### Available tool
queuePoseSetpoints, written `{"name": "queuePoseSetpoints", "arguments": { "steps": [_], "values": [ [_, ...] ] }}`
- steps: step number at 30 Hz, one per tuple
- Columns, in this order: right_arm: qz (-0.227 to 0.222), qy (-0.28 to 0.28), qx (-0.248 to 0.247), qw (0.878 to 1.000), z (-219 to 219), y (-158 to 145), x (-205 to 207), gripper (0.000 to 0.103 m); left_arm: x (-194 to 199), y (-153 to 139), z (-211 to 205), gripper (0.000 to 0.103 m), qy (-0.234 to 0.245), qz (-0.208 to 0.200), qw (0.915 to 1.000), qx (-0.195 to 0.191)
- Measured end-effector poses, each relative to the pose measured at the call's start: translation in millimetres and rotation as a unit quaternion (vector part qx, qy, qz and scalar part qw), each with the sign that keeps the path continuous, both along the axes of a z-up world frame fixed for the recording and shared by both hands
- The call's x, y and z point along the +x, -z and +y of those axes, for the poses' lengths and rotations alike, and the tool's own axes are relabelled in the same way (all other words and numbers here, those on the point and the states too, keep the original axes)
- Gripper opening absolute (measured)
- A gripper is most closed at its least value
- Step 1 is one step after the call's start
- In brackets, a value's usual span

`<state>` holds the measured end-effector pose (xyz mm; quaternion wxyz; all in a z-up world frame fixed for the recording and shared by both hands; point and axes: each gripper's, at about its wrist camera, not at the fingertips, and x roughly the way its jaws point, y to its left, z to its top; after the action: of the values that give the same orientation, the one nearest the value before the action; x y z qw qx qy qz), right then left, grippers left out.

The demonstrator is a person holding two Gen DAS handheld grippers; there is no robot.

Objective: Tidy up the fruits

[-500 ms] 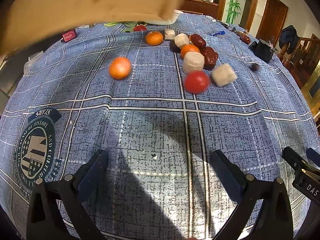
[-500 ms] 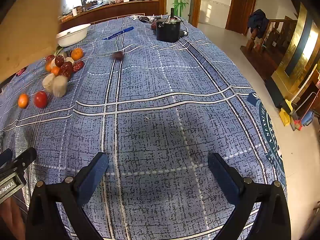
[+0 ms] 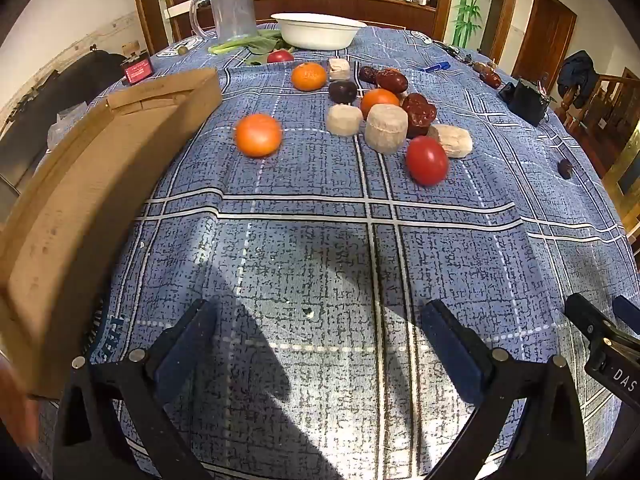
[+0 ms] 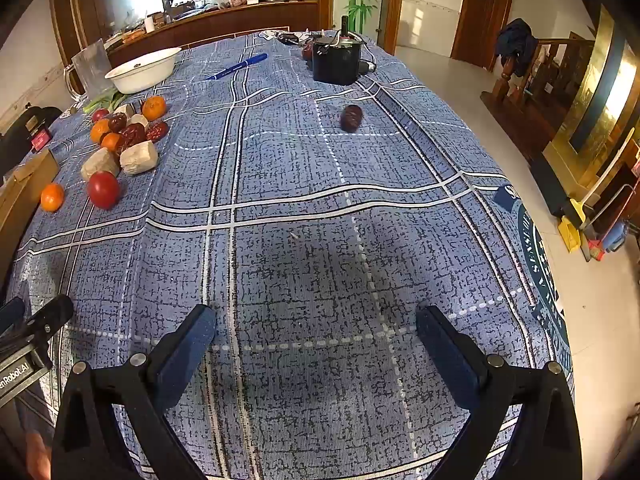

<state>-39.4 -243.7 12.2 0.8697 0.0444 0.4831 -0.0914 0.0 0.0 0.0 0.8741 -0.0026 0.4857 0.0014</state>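
A heap of fruit lies on the blue checked tablecloth: oranges (image 3: 258, 135), a red tomato (image 3: 427, 160), dark red dates (image 3: 418, 114) and pale round chunks (image 3: 386, 128). In the right wrist view the same heap (image 4: 120, 148) sits at the far left, and one lone date (image 4: 351, 118) lies apart mid-table. A cardboard box (image 3: 80, 200) stands at the left edge. My left gripper (image 3: 316, 340) hovers open over bare cloth, well short of the fruit. My right gripper (image 4: 316, 338) is open too, with nothing between its fingers.
A white bowl (image 3: 318, 31), a clear plastic jug (image 3: 232, 8) and greens (image 3: 248, 44) stand at the far end. A black device (image 4: 336, 60) and a blue pen (image 4: 236, 67) lie at the back. The table's right edge drops to the floor (image 4: 592, 280).
The cardboard box has come down from high across the top of the left view to rest at the table's left side. Both grippers stayed in place, open.
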Motion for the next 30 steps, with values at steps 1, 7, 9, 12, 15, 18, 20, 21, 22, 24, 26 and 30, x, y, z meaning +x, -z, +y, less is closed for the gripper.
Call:
{"name": "queuePoseSetpoints", "arguments": {
  "steps": [1,7,9,12,15,18,20,21,22,24,26,30],
  "values": [
    [0.0,0.0,0.0,1.0,0.0,0.1,0.0,0.102,0.0,0.0,0.0,0.103,0.0,0.0,1.0,0.0],
    [0.0,0.0,0.0,1.0,0.0,0.1,0.1,0.102,0.0,0.0,0.0,0.103,0.0,0.0,1.0,0.0],
    [0.0,0.0,0.0,1.0,0.0,0.1,0.1,0.102,0.0,0.0,0.0,0.103,0.0,0.0,1.0,0.0],
    [0.0,0.0,0.0,1.0,-0.1,0.0,0.3,0.102,0.0,0.0,0.0,0.103,0.0,0.0,1.0,0.0],
    [0.0,0.0,0.0,1.0,-0.1,0.0,0.3,0.102,0.0,0.0,0.0,0.103,0.0,0.0,1.0,0.0],
    [0.0,0.0,0.0,1.0,-0.1,0.0,0.3,0.102,0.0,0.0,0.0,0.103,0.0,0.0,1.0,0.0],
    [0.0,0.0,0.0,1.0,-0.2,-0.1,0.3,0.102,0.0,0.0,0.0,0.103,0.0,0.0,1.0,0.0],
    [0.0,0.0,0.0,1.0,-0.2,-0.1,0.3,0.102,0.0,0.0,-0.1,0.103,0.0,0.0,1.0,0.0],
    [0.0,0.0,0.0,1.0,-0.1,-0.1,0.3,0.102,0.0,0.0,0.0,0.103,0.0,0.0,1.0,0.0],
    [0.0,0.0,0.0,1.0,-0.1,-0.1,0.3,0.102,0.0,0.0,0.0,0.103,0.0,0.0,1.0,0.0],
    [0.0,0.0,0.0,1.0,-0.7,0.5,-0.2,0.102,0.0,0.0,0.1,0.103,0.0,0.0,1.0,0.0],
    [0.0,0.0,0.0,1.0,-1.4,1.3,-1.6,0.102,0.0,0.0,0.1,0.103,0.0,0.0,1.0,0.0]
  ]
}}
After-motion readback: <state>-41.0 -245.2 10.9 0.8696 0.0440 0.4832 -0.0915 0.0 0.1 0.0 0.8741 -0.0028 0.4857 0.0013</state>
